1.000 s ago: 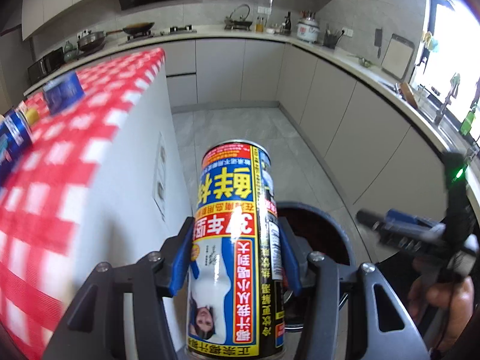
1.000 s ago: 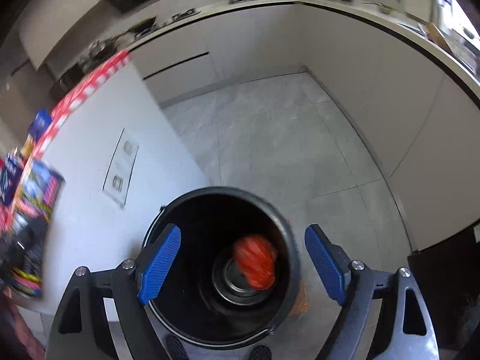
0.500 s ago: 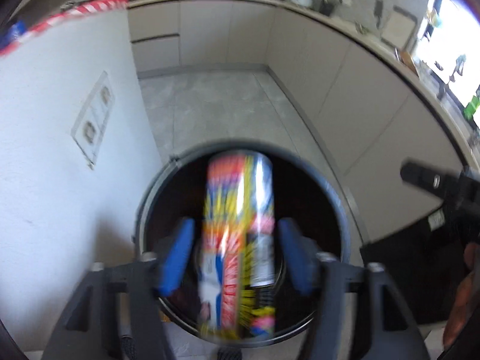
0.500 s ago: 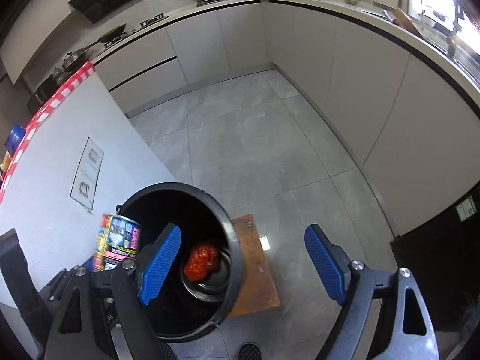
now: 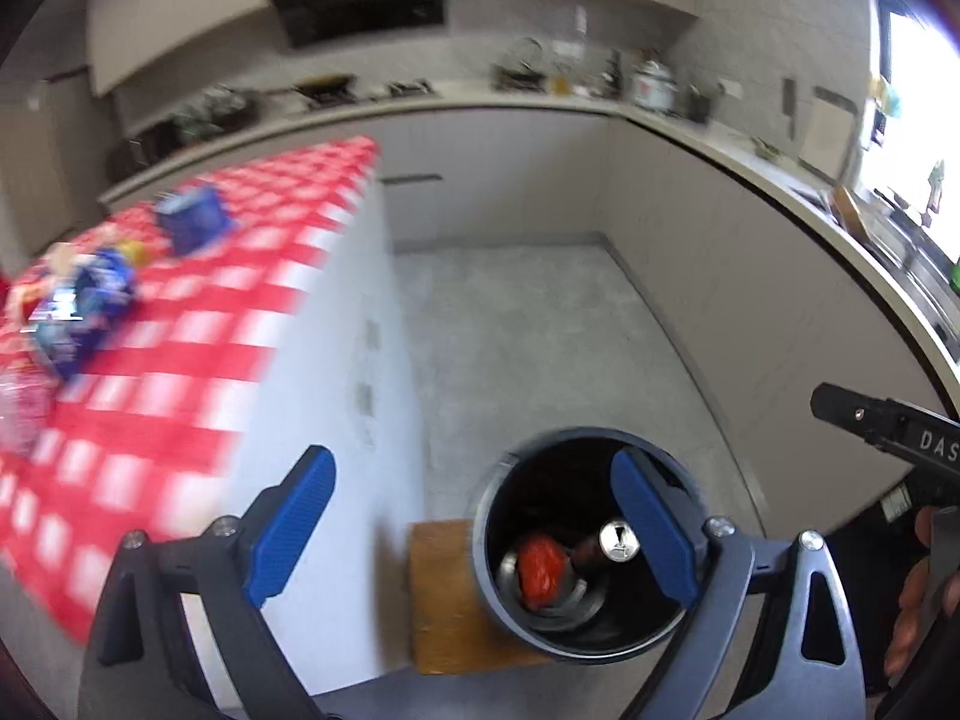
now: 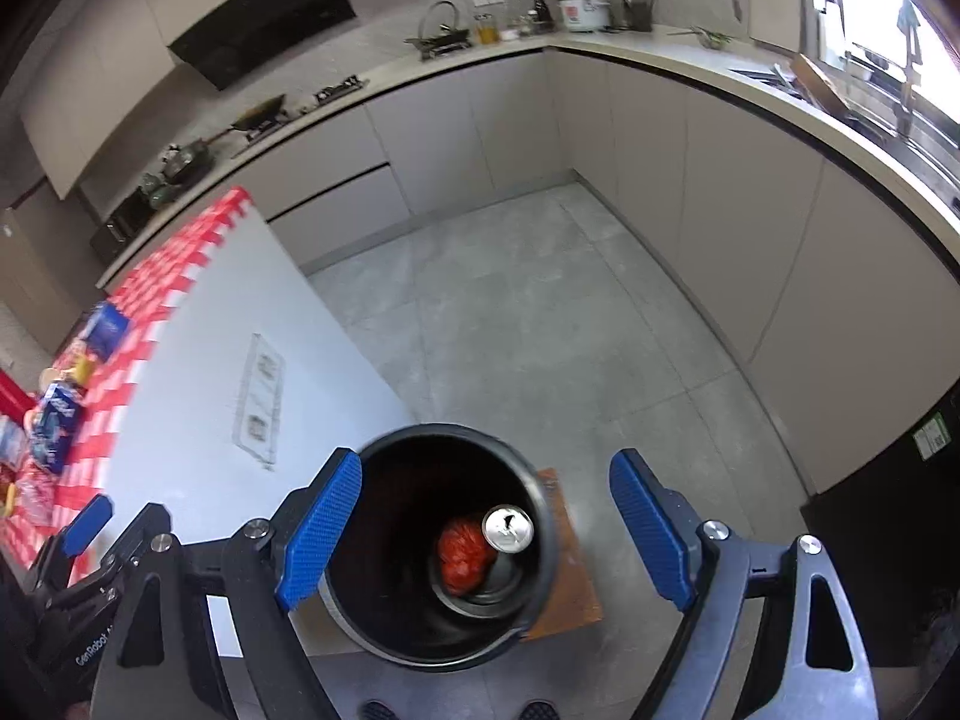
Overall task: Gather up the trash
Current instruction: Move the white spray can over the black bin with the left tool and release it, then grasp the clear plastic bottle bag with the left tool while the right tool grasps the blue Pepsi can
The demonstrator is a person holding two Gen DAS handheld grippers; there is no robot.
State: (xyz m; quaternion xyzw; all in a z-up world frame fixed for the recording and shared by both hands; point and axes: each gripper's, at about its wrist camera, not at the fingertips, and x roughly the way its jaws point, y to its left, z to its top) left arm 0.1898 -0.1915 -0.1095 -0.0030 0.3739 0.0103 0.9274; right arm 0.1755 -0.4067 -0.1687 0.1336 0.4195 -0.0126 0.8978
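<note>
Can (image 5: 618, 542) now down in bin (image 5: 498, 594), left tool (image 5: 474, 531) just opened, empty; right tool (image 6: 486, 531) wide, empty.

can (image 6: 509, 528) and bag (image 6: 463, 561) in bin (image 6: 543, 504), right of counter (image 6: 198, 396)

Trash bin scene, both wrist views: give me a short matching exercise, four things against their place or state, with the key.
Things:
1. can
2. red crumpled trash
3. blue packet
4. left gripper

Places or states:
A. on the checked tablecloth
B. open, nothing between its fingers
C. silver end up, in the bin
D. at the bin's bottom, beside the can

Pairs: 1-C, 2-D, 3-A, 4-B
</note>
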